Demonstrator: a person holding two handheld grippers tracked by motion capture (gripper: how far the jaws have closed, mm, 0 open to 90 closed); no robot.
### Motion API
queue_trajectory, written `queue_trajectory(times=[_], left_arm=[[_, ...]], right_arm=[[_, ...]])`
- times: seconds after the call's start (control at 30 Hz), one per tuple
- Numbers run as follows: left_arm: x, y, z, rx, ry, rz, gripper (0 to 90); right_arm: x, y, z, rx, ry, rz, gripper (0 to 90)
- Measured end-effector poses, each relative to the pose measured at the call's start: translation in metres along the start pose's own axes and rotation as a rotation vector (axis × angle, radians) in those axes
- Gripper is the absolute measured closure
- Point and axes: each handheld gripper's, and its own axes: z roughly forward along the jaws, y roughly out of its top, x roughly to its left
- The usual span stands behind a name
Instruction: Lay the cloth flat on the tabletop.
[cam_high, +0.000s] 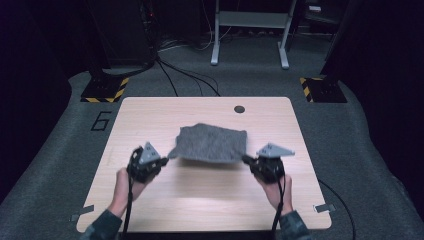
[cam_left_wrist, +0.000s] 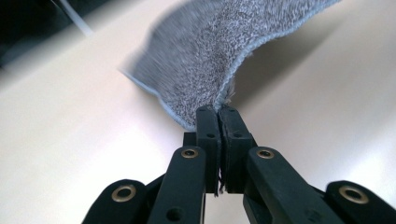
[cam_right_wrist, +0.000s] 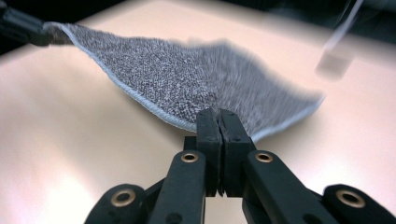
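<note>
A grey towel (cam_high: 212, 142) with a pale blue hem hangs stretched above the middle of the wooden table (cam_high: 150, 112), held by its two near corners. My left gripper (cam_high: 167, 158) is shut on the near left corner; in the left gripper view the towel (cam_left_wrist: 210, 56) rises away from the closed tips of that gripper (cam_left_wrist: 218, 112). My right gripper (cam_high: 246, 160) is shut on the near right corner, and in the right gripper view the towel (cam_right_wrist: 187, 79) spreads left from that gripper (cam_right_wrist: 218, 114) toward the other gripper's tip (cam_right_wrist: 28, 30). The towel's far edge is blurred.
A dark round cable hole (cam_high: 239, 109) sits near the table's far edge. Tape marks lie at the near corners (cam_high: 324, 207). Beyond the table are a white desk frame (cam_high: 250, 30), floor cables (cam_high: 185, 75) and hazard-striped stand bases (cam_high: 105, 90).
</note>
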Motion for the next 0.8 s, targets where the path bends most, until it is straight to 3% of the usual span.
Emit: queue_trajectory(times=[0.07, 0.13, 0.17, 0.2, 0.33, 0.5, 0.53, 0.67, 0.8], left_arm=[[-0.014, -0.022, 0.013, 0.054, -0.045, -0.020, 86.9], [-0.023, -0.038, 0.020, 0.078, -0.071, -0.043, 83.4], [-0.027, -0.046, 0.021, 0.094, -0.090, -0.065, 79.7], [-0.029, -0.050, 0.020, 0.093, -0.102, -0.087, 69.8], [-0.029, -0.053, 0.007, 0.085, -0.100, -0.121, 46.4], [-0.010, -0.043, -0.013, 0.001, -0.063, -0.159, 31.9], [-0.006, -0.040, -0.014, 0.008, -0.061, -0.159, 30.5], [0.012, -0.029, -0.002, 0.008, -0.018, -0.165, 27.2], [0.021, -0.020, 0.033, 0.070, 0.016, -0.169, 25.7]], right_arm=[[0.004, -0.039, 0.007, 0.069, 0.026, 0.042, 87.8], [0.006, -0.066, 0.010, 0.112, 0.056, 0.077, 85.5], [0.008, -0.074, 0.010, 0.125, 0.069, 0.099, 81.1], [0.010, -0.082, 0.007, 0.137, 0.089, 0.100, 73.1], [0.003, -0.083, 0.000, 0.127, 0.086, 0.133, 58.0], [-0.009, -0.066, -0.001, 0.081, 0.069, 0.165, 35.2], [-0.010, -0.063, -0.001, 0.071, 0.064, 0.168, 31.6], [-0.013, -0.054, 0.010, 0.077, 0.026, 0.172, 20.8], [-0.006, -0.054, 0.032, 0.116, 0.039, 0.152, 13.4]])
